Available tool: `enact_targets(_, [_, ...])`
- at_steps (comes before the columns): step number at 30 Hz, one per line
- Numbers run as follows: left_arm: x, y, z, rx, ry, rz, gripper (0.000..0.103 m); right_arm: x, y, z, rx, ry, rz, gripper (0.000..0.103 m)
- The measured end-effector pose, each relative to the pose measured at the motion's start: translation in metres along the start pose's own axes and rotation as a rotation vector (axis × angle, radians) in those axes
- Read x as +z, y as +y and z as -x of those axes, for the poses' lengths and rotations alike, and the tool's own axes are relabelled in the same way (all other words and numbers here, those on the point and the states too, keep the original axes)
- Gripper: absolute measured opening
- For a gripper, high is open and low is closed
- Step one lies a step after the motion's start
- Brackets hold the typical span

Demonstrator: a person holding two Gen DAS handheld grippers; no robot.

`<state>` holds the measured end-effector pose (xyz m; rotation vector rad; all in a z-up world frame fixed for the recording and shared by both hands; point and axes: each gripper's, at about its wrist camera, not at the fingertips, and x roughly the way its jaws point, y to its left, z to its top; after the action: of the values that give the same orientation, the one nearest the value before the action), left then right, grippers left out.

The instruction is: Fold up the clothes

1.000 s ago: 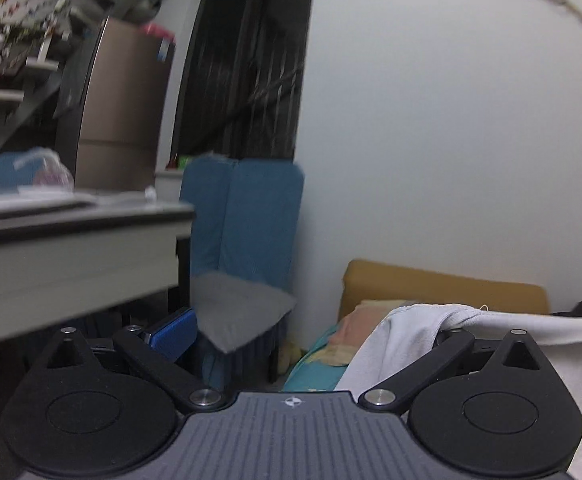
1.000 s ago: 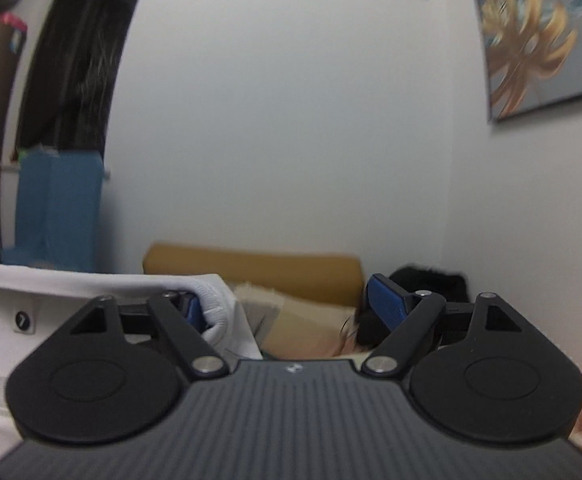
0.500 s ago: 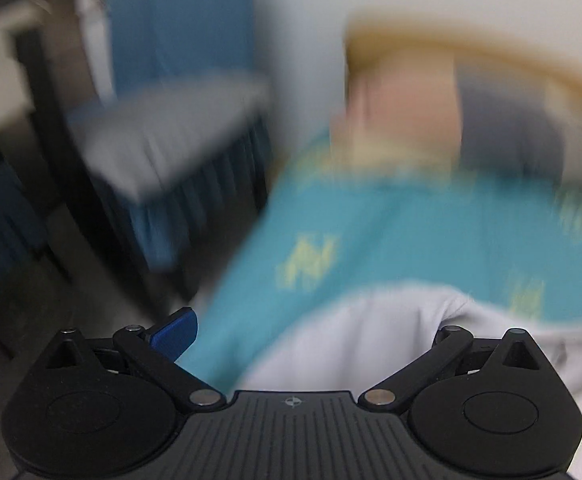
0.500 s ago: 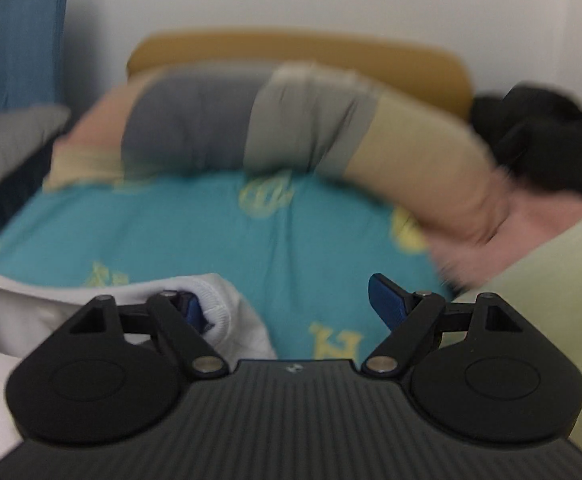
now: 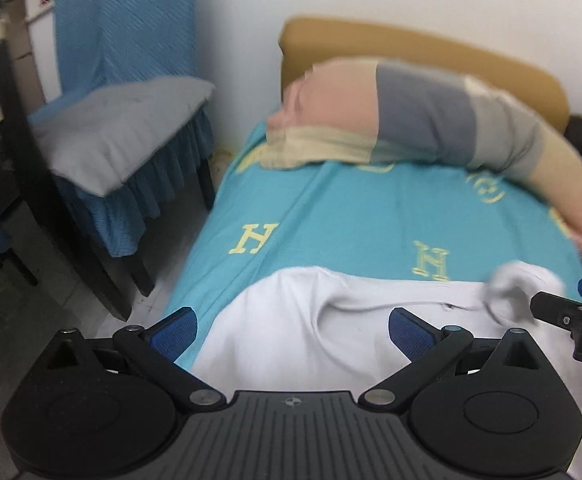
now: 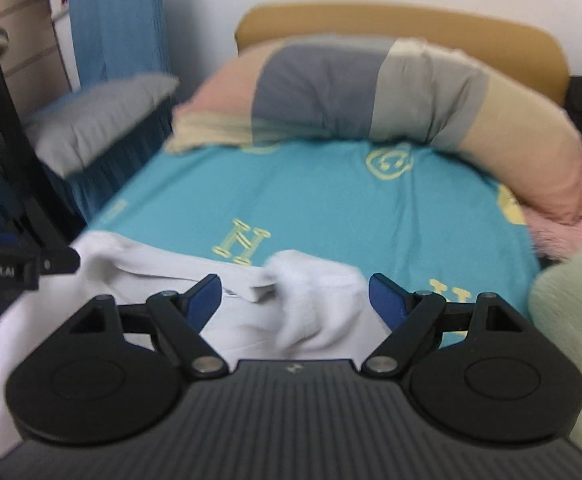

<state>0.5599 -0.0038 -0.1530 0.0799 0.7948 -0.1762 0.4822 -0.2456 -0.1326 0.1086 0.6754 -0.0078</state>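
A white garment (image 5: 291, 328) lies spread on the teal bed sheet (image 5: 351, 208), its top edge across the bed. My left gripper (image 5: 291, 326) is open just above its left part, holding nothing. My right gripper (image 6: 295, 296) is open over the bunched white sleeve (image 6: 311, 296) at the garment's right end; the cloth (image 6: 171, 280) lies between the jaws, loose. The right gripper's tip shows in the left wrist view (image 5: 567, 316), and the left gripper's tip shows in the right wrist view (image 6: 23, 264).
A long striped bolster pillow (image 5: 431, 120) lies across the head of the bed against a tan headboard (image 5: 411, 48). A blue-covered chair with a grey cushion (image 5: 123, 128) stands left of the bed. A pale green blanket (image 6: 571, 320) is at the right.
Both grippers swung down from facing the wall to the bed. The white garment, held up at both ends before, now lies on the sheet, and both grippers have opened.
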Motion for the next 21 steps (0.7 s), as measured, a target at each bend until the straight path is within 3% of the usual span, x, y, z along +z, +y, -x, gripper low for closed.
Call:
enact_targets(6, [-0.064,0.007,0.131,-0.015,-0.141,0.046,0.103,-0.034,0.02,0.118,0.011,-0.121,-0.052,0.082])
enact_targets(11, [-0.118,0.011,0.264,-0.058,-0.182,0.131,0.103,-0.073,0.033,0.233,0.03,-0.204,-0.083,0.082])
enact_targets(16, [-0.147,0.044,0.319,-0.063,-0.171,0.321,0.103,-0.125,0.028,0.325,0.032,-0.248,-0.138,0.082])
enact_targets(21, [-0.169,0.083,0.356,-0.062,-0.123,0.556,0.102,-0.181,0.013,0.369,0.05,-0.213,-0.161,0.082])
